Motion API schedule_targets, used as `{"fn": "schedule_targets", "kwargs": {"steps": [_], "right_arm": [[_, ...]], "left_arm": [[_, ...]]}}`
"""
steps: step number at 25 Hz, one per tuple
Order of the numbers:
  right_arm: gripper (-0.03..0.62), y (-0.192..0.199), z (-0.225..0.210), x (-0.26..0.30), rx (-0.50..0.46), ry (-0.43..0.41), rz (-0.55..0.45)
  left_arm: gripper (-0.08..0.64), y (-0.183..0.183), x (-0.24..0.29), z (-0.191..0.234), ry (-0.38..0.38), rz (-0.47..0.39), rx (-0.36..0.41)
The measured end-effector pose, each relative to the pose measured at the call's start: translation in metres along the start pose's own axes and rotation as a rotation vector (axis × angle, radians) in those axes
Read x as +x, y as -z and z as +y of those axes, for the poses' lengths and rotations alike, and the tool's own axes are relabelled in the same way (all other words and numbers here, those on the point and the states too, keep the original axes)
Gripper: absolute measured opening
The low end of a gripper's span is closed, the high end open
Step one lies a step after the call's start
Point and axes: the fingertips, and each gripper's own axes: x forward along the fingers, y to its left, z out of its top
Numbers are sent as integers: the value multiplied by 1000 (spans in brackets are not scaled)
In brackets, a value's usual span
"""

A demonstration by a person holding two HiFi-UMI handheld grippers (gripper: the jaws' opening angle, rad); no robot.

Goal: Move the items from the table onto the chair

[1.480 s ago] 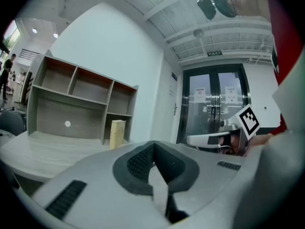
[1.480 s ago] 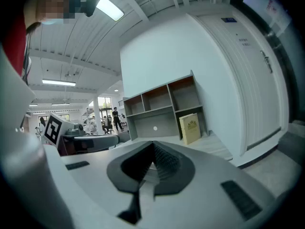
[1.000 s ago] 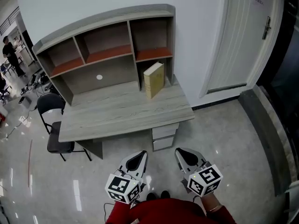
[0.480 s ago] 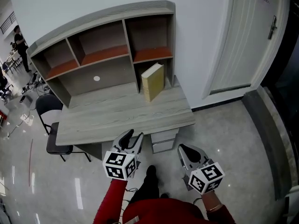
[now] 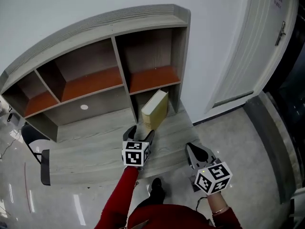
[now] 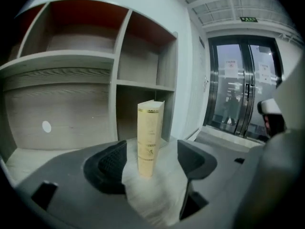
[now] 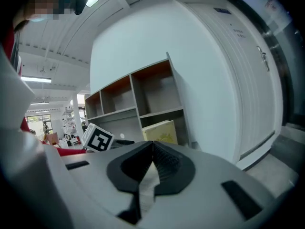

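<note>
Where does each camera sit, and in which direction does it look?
Head view: on the person's head, looking steeply down at the desk and book; a red sleeve, the left gripper and the right gripper show.
Left gripper view: on that gripper, facing the upright book beyond its opening jaws, nothing between them.
Right gripper view: on that gripper, facing the shelves over its shut jaws.
All three views share the book.

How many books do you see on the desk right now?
1. The book stands on end at the right end of the desk, in front of the lower right compartment of the hutch. The hutch's visible shelves look bare.
</note>
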Motion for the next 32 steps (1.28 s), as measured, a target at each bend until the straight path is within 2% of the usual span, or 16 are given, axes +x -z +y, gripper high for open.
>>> {"fn": "schedule_targets", "kwargs": {"steps": [4, 9, 11, 16, 21, 25, 29, 32], "right_arm": [[12, -9, -15, 31, 19, 35, 19], [12, -11, -32, 43, 43, 62, 50], [12, -12, -37, 46, 54, 64, 57], [12, -14, -37, 53, 45, 25, 77], [12, -17, -35, 57, 45, -50, 88], [12, -13, -15, 67, 57, -179, 97], [12, -1, 31, 86, 58, -356, 122], [12, 11, 81, 103, 21, -511, 171]], "left_arm": [[333, 0, 55, 13, 6, 51, 11], [331, 6, 89, 14, -13, 82, 39], [257, 7, 93, 13, -16, 78, 53], [239, 5, 73, 9, 4, 54, 69], [238, -12, 2, 2, 6, -26, -2], [239, -4, -72, 12, -104, -60, -49], [239, 9, -137, 43, -278, -55, -44], [239, 24, -187, 76, -425, -44, -70]]}}
